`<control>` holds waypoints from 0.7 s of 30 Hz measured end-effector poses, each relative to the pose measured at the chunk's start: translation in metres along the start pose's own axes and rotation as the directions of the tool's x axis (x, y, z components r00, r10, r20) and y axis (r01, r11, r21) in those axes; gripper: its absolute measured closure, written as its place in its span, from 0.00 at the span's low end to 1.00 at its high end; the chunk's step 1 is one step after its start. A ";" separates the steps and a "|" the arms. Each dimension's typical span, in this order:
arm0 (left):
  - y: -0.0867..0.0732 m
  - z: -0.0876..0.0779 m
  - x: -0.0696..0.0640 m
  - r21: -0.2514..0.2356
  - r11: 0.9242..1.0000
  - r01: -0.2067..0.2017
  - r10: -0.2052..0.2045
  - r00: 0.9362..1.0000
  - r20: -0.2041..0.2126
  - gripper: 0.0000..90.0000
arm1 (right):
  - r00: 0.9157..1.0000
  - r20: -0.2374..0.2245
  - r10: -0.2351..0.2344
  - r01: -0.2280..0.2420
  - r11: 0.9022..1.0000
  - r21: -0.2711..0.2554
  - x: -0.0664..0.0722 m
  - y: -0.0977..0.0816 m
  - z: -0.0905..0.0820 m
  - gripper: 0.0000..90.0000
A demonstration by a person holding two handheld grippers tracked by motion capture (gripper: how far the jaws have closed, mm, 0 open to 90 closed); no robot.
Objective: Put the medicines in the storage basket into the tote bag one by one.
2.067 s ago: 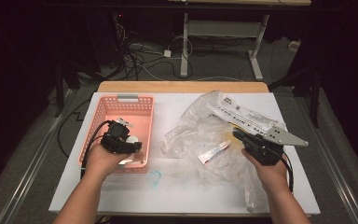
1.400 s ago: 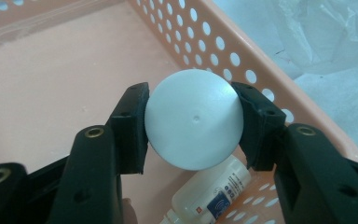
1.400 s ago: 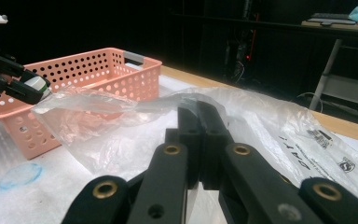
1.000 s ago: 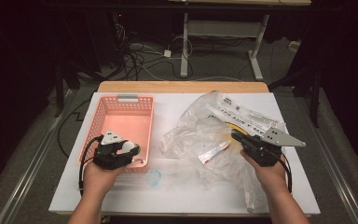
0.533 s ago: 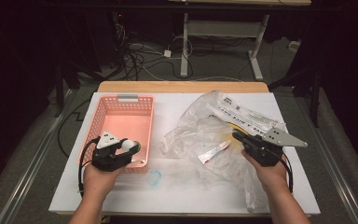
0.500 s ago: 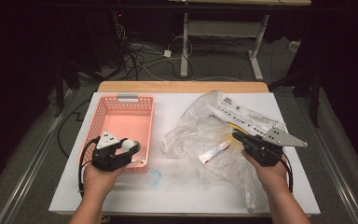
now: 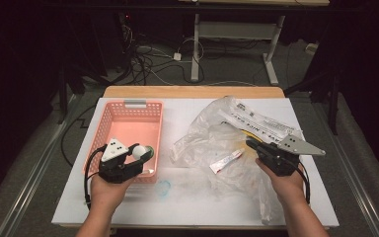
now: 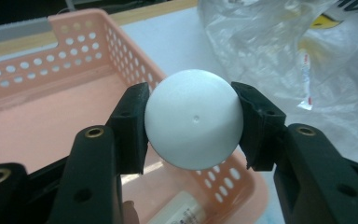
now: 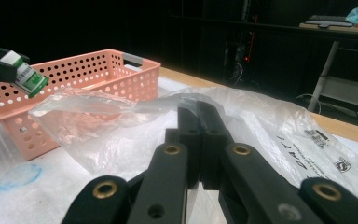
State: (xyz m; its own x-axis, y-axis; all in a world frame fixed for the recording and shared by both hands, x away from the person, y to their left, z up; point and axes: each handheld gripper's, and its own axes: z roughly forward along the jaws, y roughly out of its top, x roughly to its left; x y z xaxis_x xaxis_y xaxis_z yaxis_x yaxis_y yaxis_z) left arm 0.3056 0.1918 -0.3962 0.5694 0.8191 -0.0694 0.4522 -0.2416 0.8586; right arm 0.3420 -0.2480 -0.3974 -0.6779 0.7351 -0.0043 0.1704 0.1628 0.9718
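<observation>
White bottle cap: the round white cap (image 8: 193, 122) of a small green-labelled bottle is the thing in hand, clamped over the near corner of the pink perforated plastic basket (image 8: 51, 70).

High view, left gripper: the left gripper (image 7: 137, 159) hangs above the basket's (image 7: 128, 111) front right corner, jaws part-way closed on the bottle (image 7: 142, 152), which lies roughly level with its green end pointing right.

High view, right gripper: the right gripper (image 7: 253, 146) rests on the crumpled clear plastic bag (image 7: 212, 133), jaws together on a fold of it; a small white tube with red print (image 7: 226, 160) lies inside the bag, just left of the jaws.

Left gripper view: both black pads (image 8: 131, 126) press on opposite sides of the cap; a second white tube (image 8: 179, 213) lies on the basket floor below.

Right gripper view: the jaws are fully closed, with bag film (image 9: 121, 107) pinched between the tips; the bottle's green label (image 9: 28, 77) shows at the far left above the basket rim (image 9: 93, 58).

Step in hand: likely sorting bag contents into the basket, with the bottle at the drop-off stage.

Next move: I judge it calls for lowering the bottle inside the basket wall, clear of the tube there, then opening the jaws, while the right gripper keeps the bag pinned.
</observation>
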 end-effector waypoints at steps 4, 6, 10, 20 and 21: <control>0.004 -0.002 -0.009 -0.016 1.000 -0.015 0.015 1.000 0.020 0.54 | 1.000 0.001 0.004 -0.004 1.000 0.000 0.000 0.000 0.000 1.00; 0.005 -0.002 -0.012 -0.020 1.000 -0.016 0.017 0.999 0.033 0.54 | 1.000 0.000 0.002 -0.002 1.000 0.000 0.000 0.000 0.000 1.00; 0.005 0.002 -0.018 -0.015 1.000 -0.024 0.025 0.998 0.054 0.54 | 1.000 -0.001 0.002 -0.002 1.000 -0.001 0.000 0.000 0.000 1.00; 0.007 0.008 -0.034 -0.013 0.998 -0.057 0.058 0.994 0.093 0.54 | 1.000 -0.007 -0.002 0.002 1.000 0.005 0.000 -0.001 0.001 1.00; 0.007 0.008 -0.036 -0.014 0.998 -0.062 0.063 0.993 0.097 0.54 | 1.000 -0.007 -0.002 0.002 1.000 0.005 0.000 -0.001 0.001 1.00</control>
State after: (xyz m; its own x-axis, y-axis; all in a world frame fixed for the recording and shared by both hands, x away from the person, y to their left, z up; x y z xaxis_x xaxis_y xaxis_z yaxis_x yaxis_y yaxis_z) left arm 0.2939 0.1562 -0.3916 0.6608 0.7478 -0.0646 0.4068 -0.2845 0.8681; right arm 0.3424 -0.2473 -0.3986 -0.6832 0.7302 -0.0045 0.1725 0.1674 0.9707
